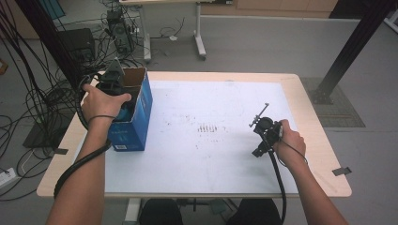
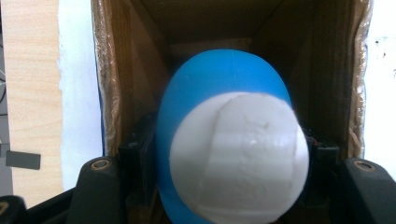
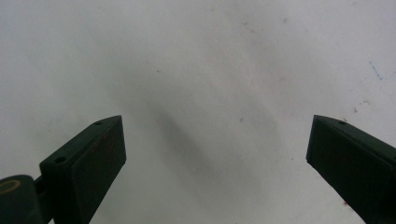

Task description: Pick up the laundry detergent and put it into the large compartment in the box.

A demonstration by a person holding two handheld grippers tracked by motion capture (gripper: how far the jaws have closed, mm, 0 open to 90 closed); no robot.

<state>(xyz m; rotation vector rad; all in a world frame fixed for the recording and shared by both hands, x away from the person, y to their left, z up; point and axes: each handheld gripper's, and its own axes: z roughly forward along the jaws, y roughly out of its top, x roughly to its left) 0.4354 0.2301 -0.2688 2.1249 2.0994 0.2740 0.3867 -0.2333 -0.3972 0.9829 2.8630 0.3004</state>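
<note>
We see the left tool [image 1: 114, 86] poised over the open top of a blue cardboard box [image 1: 136, 123] that stands at the left edge of the bench [image 1: 309, 112]. In the left gripper view its jaws are clamped on a blue-and-white ball [image 2: 229, 140], which sits inside the box's brown walls. Well apart, the right tool [image 1: 261, 136] rests over the white sheet [image 1: 211, 154] with its jaws spread wide and nothing between them.
</note>
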